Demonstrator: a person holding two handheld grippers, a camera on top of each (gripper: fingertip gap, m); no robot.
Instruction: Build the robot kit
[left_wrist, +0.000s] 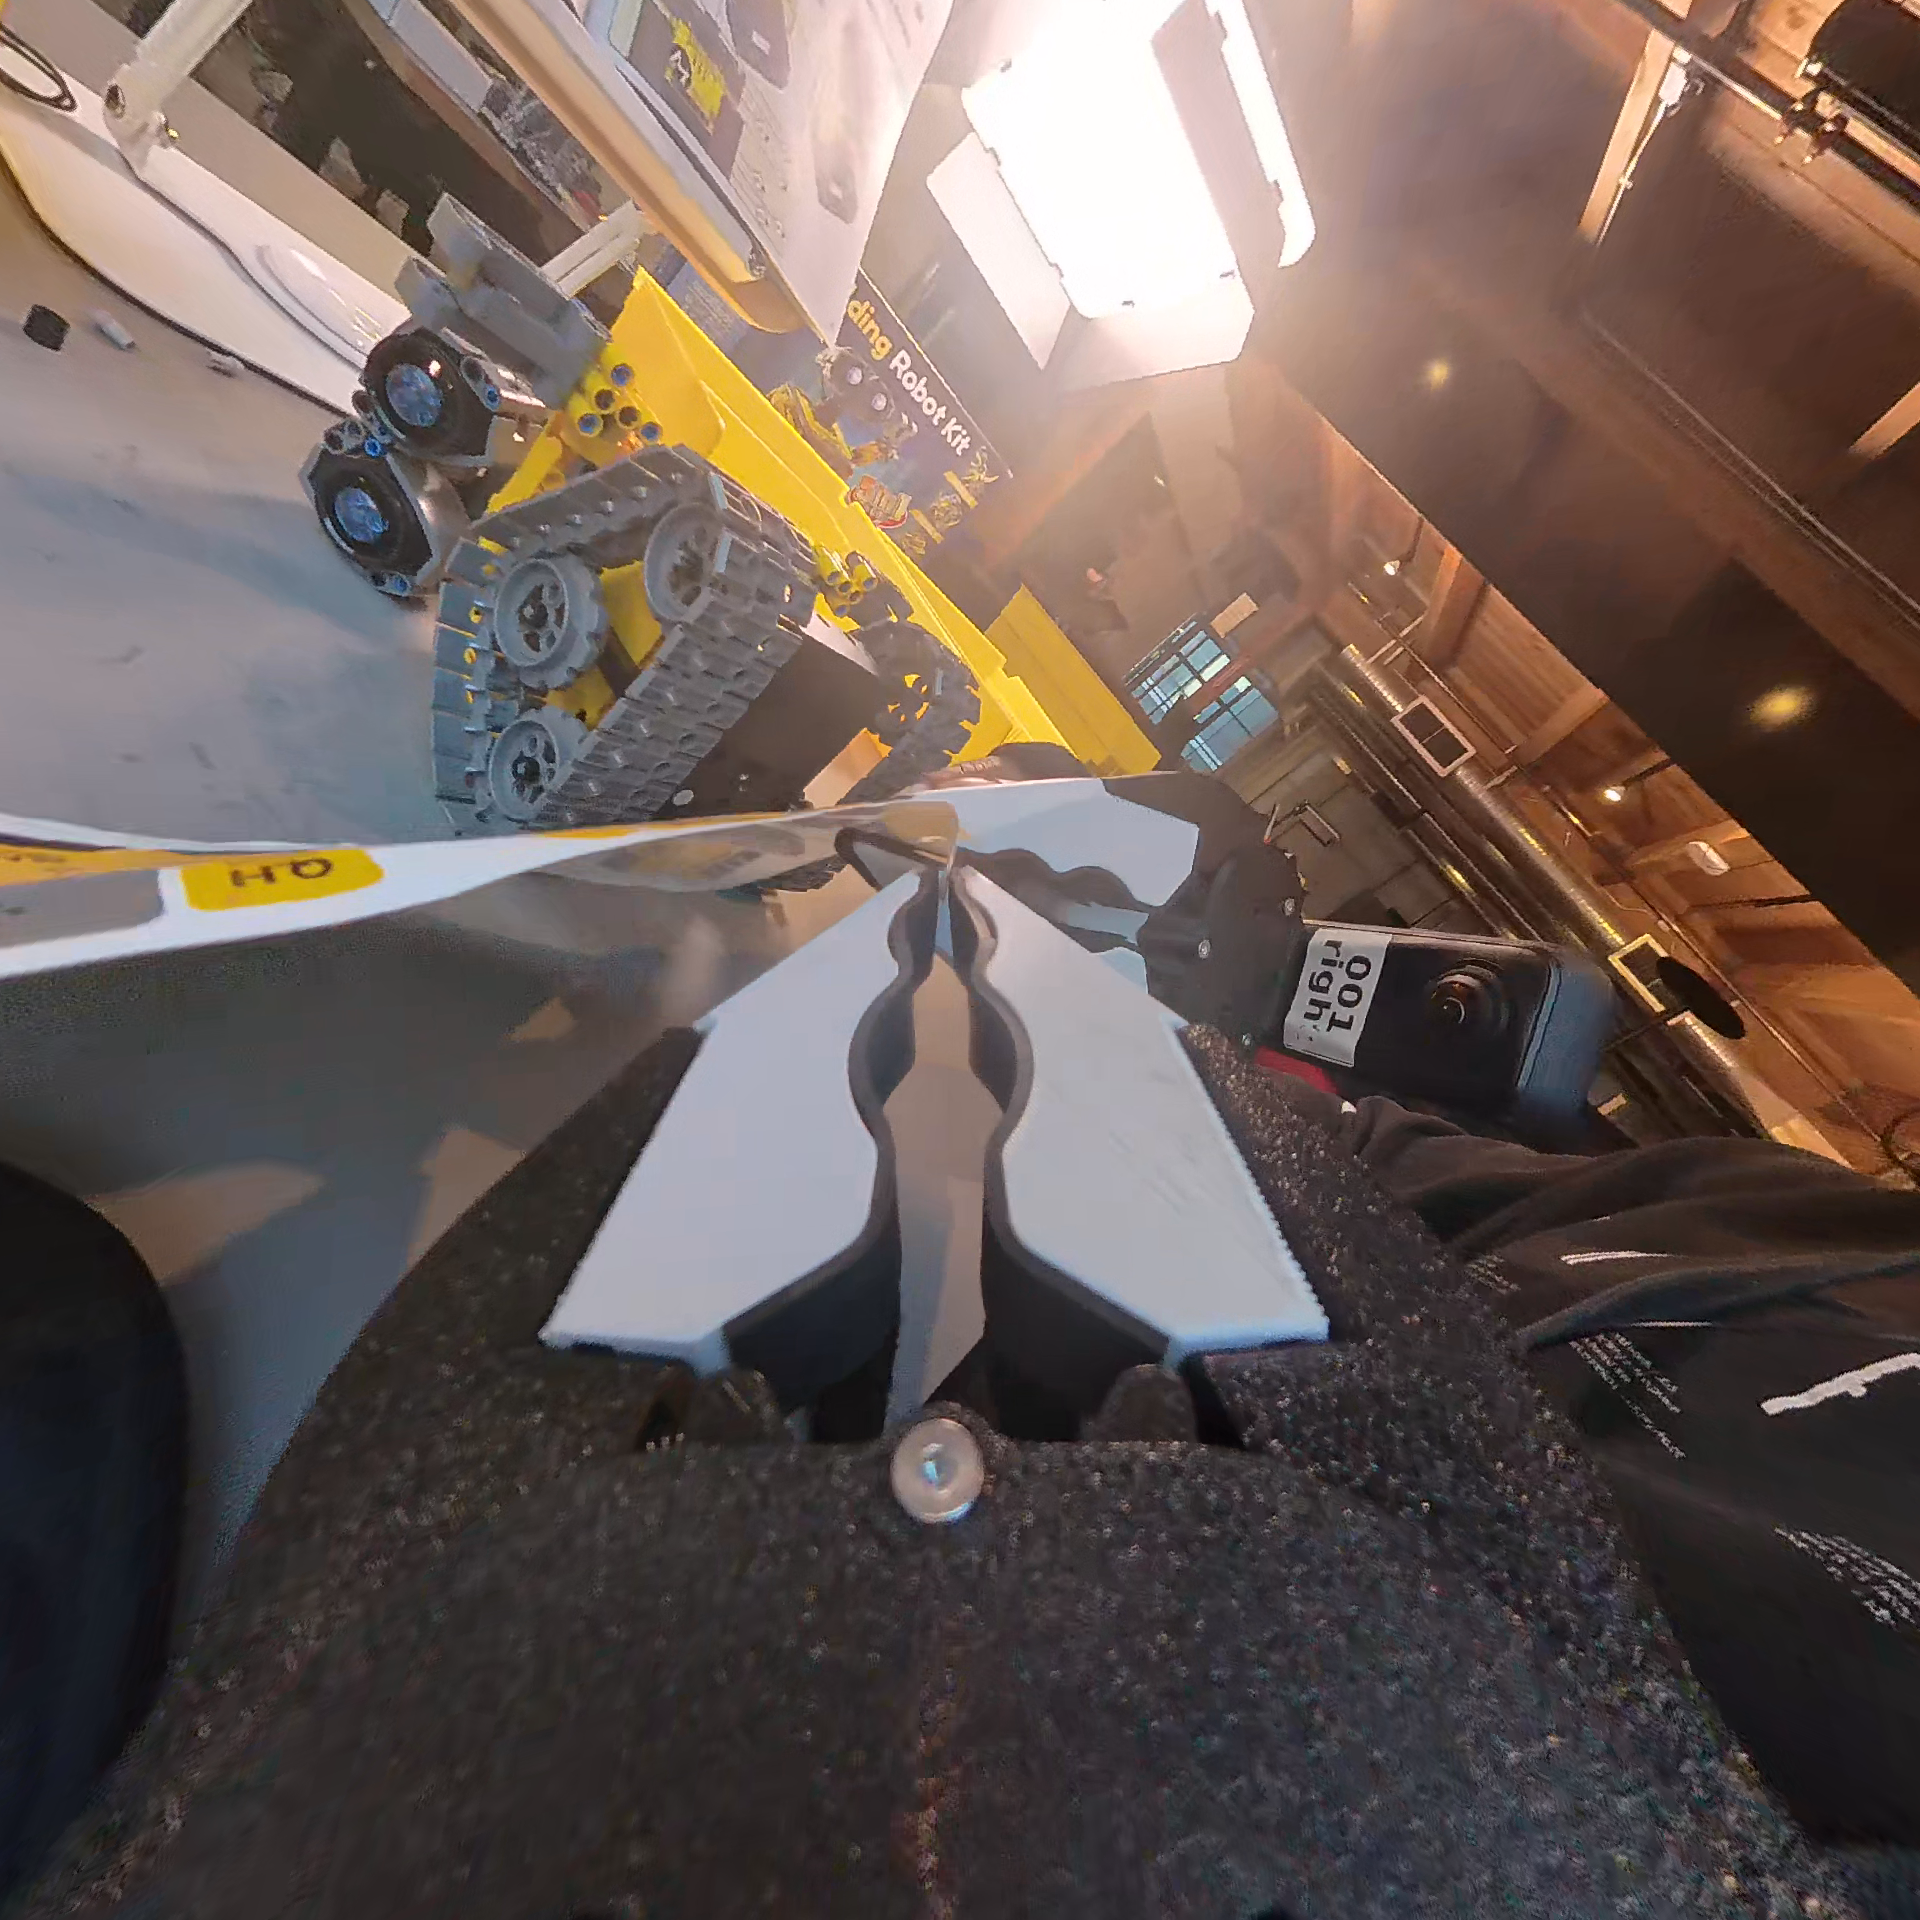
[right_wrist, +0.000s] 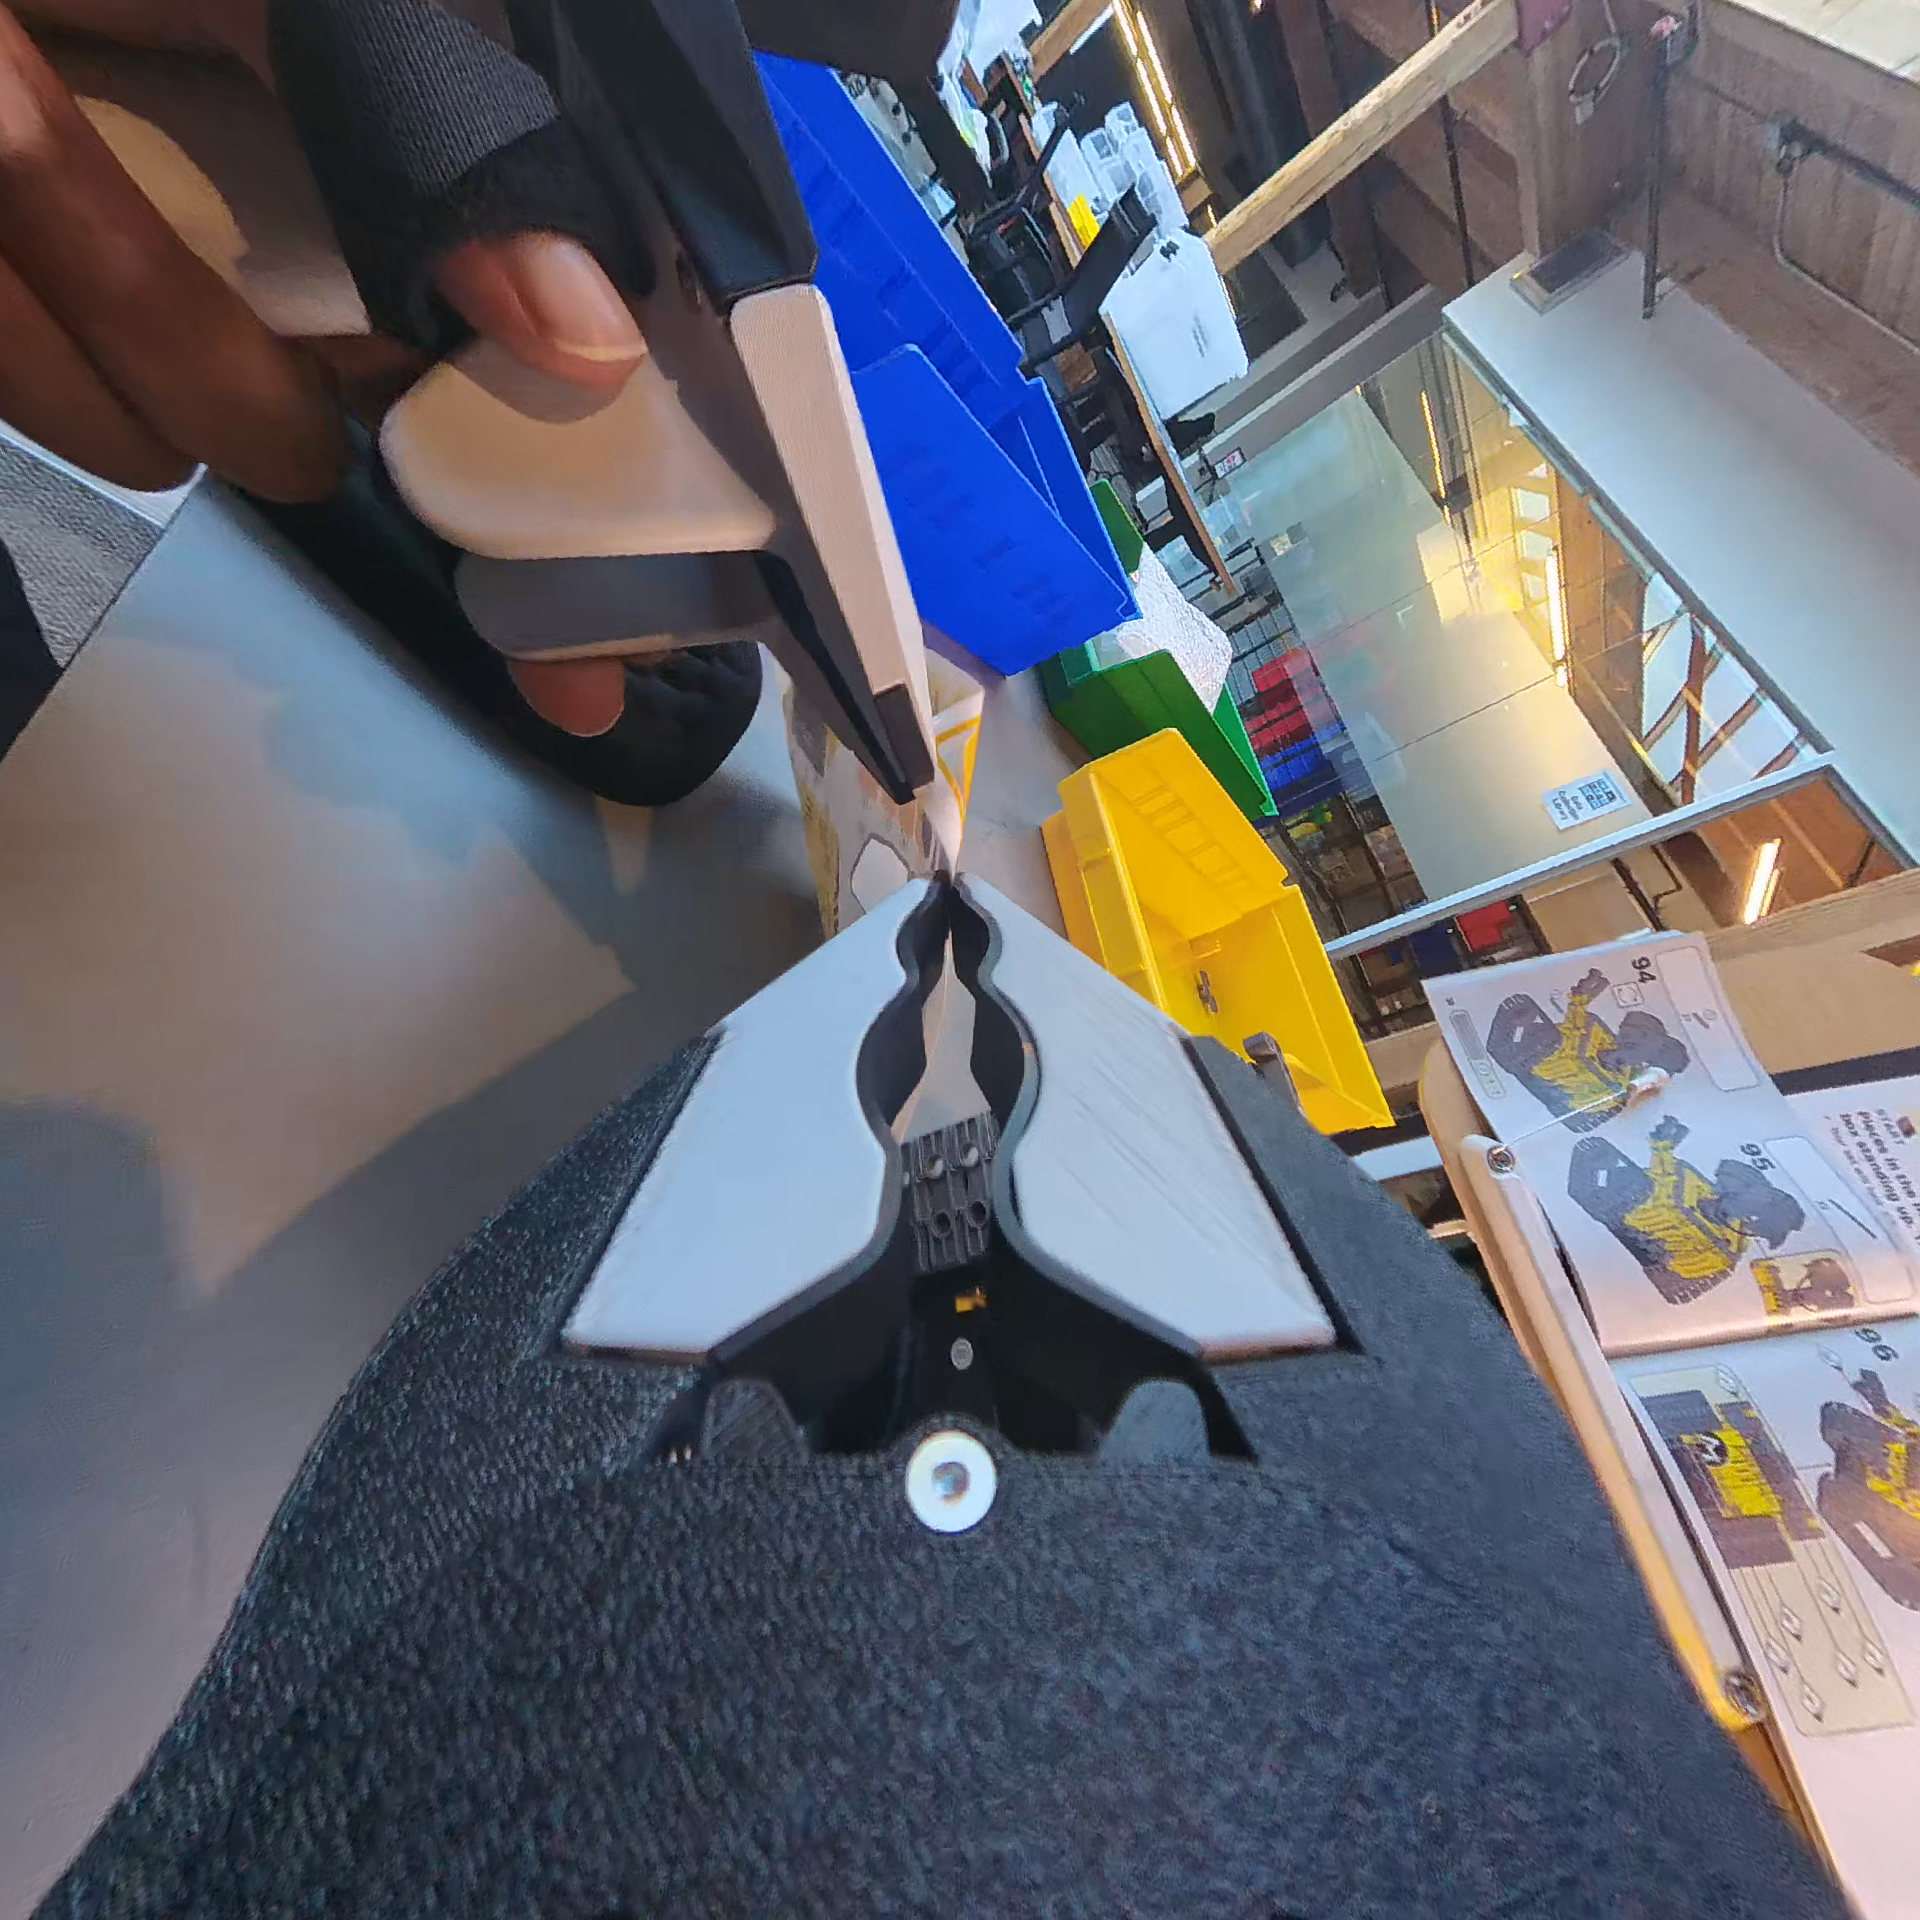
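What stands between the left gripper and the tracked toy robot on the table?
The printed sheet, pinched by the left gripper and the right gripper, stretches across in front of the tracked toy robot; nothing else visible.

Yellow-grey tracked toy robot (left_wrist: 582, 623) far left on grey table (left_wrist: 156, 644), yellow bins (left_wrist: 727, 416) behind it; blue bins (right_wrist: 935, 416), green bin (right_wrist: 1153, 696), yellow bin (right_wrist: 1195, 914) in row, instruction pages (right_wrist: 1683, 1174) right
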